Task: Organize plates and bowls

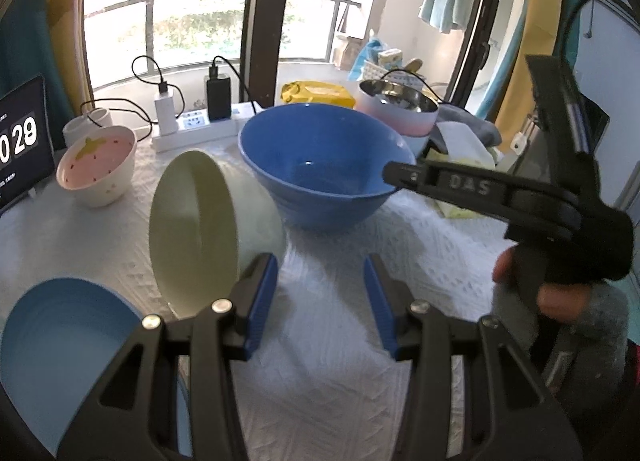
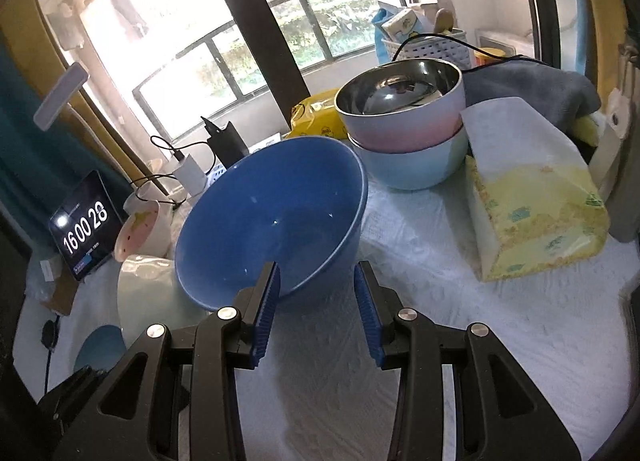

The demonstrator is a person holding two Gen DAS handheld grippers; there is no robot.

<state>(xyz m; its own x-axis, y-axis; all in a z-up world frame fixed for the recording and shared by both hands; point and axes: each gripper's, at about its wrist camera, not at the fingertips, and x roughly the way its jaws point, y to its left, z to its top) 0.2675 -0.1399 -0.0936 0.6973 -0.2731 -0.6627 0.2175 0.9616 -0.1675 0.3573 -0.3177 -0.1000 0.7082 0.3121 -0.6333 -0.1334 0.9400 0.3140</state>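
Two grippers, left gripper [image 1: 320, 293] and right gripper [image 2: 316, 301], hang with jaws apart, holding nothing, over the table [image 1: 328, 341]. The big blue bowl [image 1: 324, 165] stands mid-table, the pale green bowl [image 1: 196, 229] tipped beside it. Only the right view shows stacked bowls [image 2: 404, 129] beside a tissue pack [image 2: 532, 213]; only the left shows the light blue plate [image 1: 64, 349] near.

Dark-screened tablet clock [image 2: 86, 231], propped at the left edge of the worktop: large white digits "16 00 28" in the right wrist view. Small lines of text above and below the digits, too small to read.

Same tablet [image 1: 20, 143] in the left wrist view, cut by the frame edge: only "0 29" visible.

Black arm of the right-hand tongs [image 1: 472, 184], seen in the left wrist view: raised letters, mirrored, reading "DAS" or "SAD"; cannot tell which.
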